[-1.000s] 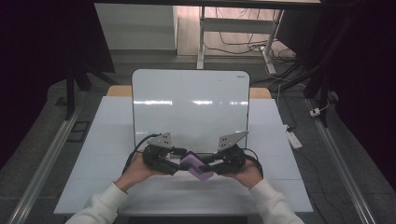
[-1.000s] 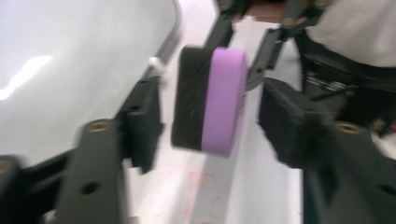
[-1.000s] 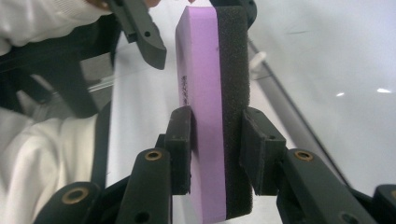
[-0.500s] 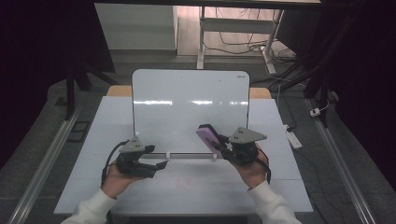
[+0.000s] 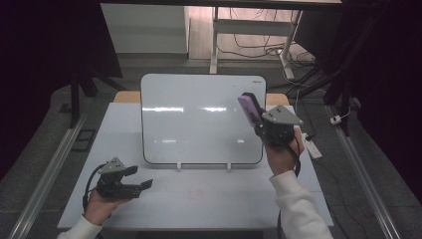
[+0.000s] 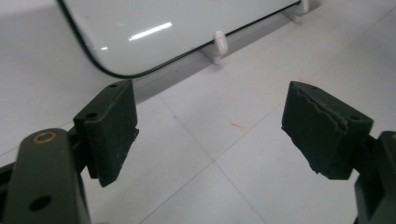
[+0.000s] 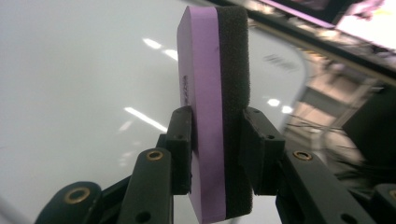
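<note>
R gripper [image 5: 257,118] clamped on purple foam eraser w/ black felt pad [image 5: 248,105] | raised at glossy white whiteboard [image 5: 199,119] (looks clean) | wiping not begun | L gripper [image 5: 141,178] jaws just opened, empty.

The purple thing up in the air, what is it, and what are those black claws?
That is an eraser, purple on one side and black sponge on the other. A person holds a squeeze tool, called a gripper, in each hand. The big picture looks down from above the table. The right gripper pinches the eraser up near the whiteboard. The other two pictures come from little cameras on the grippers. The left gripper has just been opening; its claws are apart, holding nothing, low over the table.
</note>
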Demonstrator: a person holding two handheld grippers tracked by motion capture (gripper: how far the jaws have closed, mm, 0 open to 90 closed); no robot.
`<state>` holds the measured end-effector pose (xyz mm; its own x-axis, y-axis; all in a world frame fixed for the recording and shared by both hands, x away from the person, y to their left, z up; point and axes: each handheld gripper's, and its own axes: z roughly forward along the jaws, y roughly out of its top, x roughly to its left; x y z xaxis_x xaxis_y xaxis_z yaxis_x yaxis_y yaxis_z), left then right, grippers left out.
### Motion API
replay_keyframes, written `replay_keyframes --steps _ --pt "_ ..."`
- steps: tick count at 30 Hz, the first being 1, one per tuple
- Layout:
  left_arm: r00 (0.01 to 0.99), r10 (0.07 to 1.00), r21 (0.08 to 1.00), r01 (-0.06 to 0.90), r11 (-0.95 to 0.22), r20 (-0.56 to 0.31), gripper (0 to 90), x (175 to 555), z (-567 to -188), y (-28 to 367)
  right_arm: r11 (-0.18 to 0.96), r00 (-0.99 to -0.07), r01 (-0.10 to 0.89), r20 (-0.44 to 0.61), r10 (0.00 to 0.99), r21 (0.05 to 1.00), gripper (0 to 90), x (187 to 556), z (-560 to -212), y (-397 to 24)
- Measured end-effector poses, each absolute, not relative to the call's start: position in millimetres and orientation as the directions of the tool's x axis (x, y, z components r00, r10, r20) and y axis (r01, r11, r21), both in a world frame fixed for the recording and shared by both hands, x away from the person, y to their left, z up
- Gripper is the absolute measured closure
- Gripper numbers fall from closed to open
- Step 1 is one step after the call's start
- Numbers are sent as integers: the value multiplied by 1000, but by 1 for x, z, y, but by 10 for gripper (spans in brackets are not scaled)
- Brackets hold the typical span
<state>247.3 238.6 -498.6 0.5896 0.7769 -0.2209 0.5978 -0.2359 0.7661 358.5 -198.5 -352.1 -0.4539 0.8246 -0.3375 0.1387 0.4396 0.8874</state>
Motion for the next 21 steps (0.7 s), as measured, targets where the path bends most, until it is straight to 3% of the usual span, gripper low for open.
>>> replay_keyframes --steps 11,21 --pt "585 780 761 604 -236 -223 186 248 -501 238 441 -331 195 -364 871 876 652 395 -350 -188" --pt "582 780 758 609 -233 -227 186 249 -502 240 453 -312 221 -377 872 864 645 410 -360 -181"
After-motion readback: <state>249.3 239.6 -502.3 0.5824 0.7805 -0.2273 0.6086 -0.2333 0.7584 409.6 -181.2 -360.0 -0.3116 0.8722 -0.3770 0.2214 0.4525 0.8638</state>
